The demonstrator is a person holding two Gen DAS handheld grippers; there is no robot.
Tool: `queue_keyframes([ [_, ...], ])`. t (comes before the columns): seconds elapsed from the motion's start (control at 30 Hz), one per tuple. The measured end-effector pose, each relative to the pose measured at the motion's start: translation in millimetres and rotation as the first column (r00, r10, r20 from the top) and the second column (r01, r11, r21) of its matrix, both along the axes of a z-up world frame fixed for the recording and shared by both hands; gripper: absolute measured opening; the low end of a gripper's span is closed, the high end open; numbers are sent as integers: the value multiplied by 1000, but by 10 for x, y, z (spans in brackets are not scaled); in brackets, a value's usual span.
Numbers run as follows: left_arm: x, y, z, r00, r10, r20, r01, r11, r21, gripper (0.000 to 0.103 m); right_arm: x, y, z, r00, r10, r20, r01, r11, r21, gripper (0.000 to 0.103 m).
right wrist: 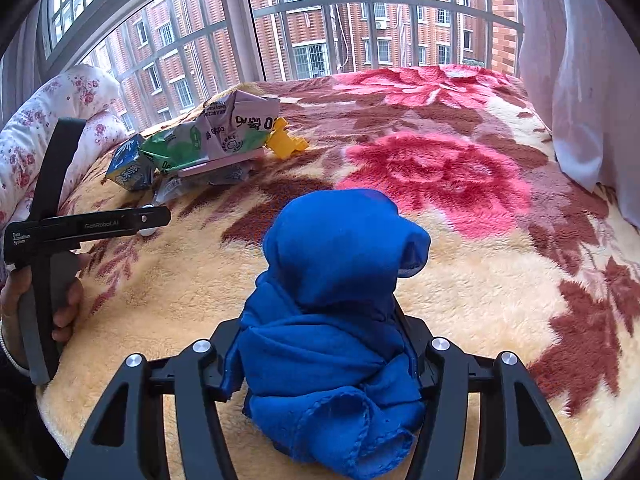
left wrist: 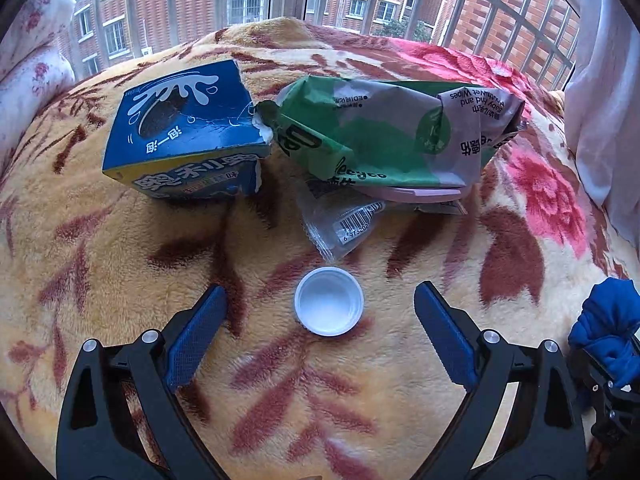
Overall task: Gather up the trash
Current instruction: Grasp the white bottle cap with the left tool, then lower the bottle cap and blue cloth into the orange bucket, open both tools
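A white bottle cap (left wrist: 329, 301) lies open side up on the flowered blanket (left wrist: 120, 264). My left gripper (left wrist: 320, 292) stands open around it, one blue pad on each side and neither touching. Beyond the cap lie a clear wrapper with a barcode (left wrist: 344, 224), a torn blue biscuit box (left wrist: 184, 128) and a crumpled green wet-wipes packet (left wrist: 384, 136). My right gripper (right wrist: 340, 248) holds a bundled blue cloth (right wrist: 332, 280) that hides its fingers. In the right wrist view the left gripper (right wrist: 160, 216) is at the left edge, held by a hand (right wrist: 64, 304).
A yellow toy (right wrist: 286, 142) sits behind the wipes packet (right wrist: 216, 136), and a pink flat piece (left wrist: 416, 194) lies under it. A rolled floral quilt (right wrist: 48, 120) lines the left side. A white curtain (right wrist: 580, 80) hangs at the right, and a barred window (right wrist: 320, 20) runs behind the bed.
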State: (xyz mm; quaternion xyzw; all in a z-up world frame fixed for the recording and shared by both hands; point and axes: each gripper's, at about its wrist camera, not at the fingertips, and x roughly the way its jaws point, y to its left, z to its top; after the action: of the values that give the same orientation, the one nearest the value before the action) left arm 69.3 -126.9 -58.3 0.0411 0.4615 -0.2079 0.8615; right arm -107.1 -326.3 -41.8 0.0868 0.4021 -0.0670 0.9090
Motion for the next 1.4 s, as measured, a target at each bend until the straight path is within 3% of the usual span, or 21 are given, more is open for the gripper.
queue_keyframes([
  [0.07,9,-10,-38,1000,9,-6,-9,1000,22,82,0,-8,-11,1000,-2,2,2,1000,9,59],
  [0.17,32,1,-48,1000,20,-7,-19,999,30,76,-9,-31,-19,1000,-7,7,7,1000,28,59],
  [0.3,24,58,-33,999,39,1,-39,999,9,45,-14,-37,-29,1000,-8,8,8,999,32,59],
  [0.43,12,79,-29,999,38,-5,-38,999,-4,32,-11,-57,-42,1000,-9,6,9,999,41,59],
  [0.67,-175,89,128,999,-8,54,9,1000,-9,31,-1,-57,-53,1000,-9,2,9,999,39,59],
  [0.9,-789,310,483,977,-86,196,88,996,-1,31,6,-48,-60,1000,-15,-2,15,999,31,59],
  [1.2,-1499,578,539,980,-110,168,114,993,-13,31,-51,74,23,1000,-24,-3,24,999,-41,59],
  [1.4,-1803,778,422,989,-77,124,79,997,-11,31,-233,345,178,1000,24,7,-24,1000,-14,59],
])
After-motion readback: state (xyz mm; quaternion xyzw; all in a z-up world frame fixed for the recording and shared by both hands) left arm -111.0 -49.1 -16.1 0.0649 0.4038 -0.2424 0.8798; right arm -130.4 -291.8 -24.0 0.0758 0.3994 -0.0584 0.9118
